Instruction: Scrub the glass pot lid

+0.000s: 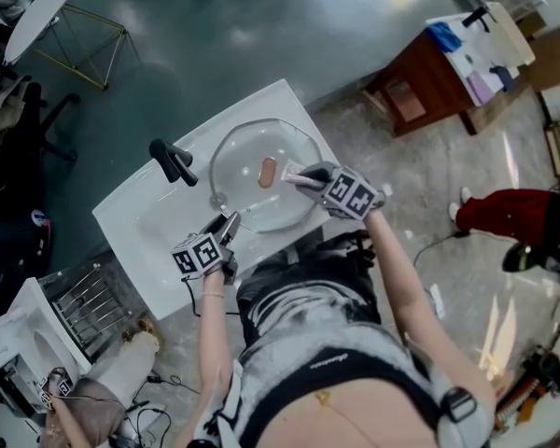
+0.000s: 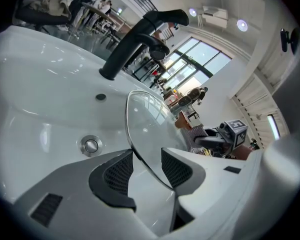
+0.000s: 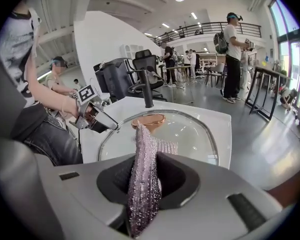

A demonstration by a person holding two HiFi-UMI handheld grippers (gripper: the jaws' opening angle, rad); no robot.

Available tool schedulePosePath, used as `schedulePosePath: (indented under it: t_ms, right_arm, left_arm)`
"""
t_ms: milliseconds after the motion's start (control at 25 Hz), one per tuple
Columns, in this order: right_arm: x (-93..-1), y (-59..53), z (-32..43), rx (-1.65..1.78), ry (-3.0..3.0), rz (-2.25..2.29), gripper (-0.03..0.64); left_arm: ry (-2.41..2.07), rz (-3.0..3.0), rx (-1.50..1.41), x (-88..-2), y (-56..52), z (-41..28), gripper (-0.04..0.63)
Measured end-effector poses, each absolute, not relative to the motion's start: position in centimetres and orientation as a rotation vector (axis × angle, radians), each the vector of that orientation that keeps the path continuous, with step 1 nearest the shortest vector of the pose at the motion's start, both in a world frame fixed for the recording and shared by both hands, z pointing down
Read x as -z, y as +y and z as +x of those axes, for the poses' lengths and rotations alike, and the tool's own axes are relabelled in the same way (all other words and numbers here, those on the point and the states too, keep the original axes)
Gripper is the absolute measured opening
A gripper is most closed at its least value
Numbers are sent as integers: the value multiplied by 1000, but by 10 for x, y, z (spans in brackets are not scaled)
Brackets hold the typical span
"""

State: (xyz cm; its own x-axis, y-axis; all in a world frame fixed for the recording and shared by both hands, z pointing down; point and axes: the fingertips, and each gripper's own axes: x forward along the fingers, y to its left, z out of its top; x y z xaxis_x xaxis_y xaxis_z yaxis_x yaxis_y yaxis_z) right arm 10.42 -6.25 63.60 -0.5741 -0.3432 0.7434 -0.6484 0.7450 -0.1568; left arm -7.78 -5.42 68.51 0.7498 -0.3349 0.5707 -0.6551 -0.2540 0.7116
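No legible text, brand or number anywhere. Left marker cube [image 1: 198, 253] on left gripper [image 1: 231, 224], right marker cube [image 1: 352, 194] on right gripper [image 1: 294, 177]: black-and-white square codes only. Small waistband print [image 1: 334, 367] on person's dark clothing: too blurred to read.

Glass pot lid [image 1: 247, 157] rests over the white sink [image 1: 131, 222], right of the black faucet [image 1: 173, 161]. The left gripper [image 1: 229, 224] meets its near rim, and the right gripper [image 1: 308, 178] holds a silvery cloth [image 1: 291, 174] on the glass.
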Motion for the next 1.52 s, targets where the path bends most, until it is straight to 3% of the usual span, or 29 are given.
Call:
schedulePosePath:
  t_ms: [1520]
  right_arm:
    - [-639, -176, 89, -429, -2122, 832, 95]
  left_arm:
    - [-830, 1847, -399, -678, -55, -76, 170]
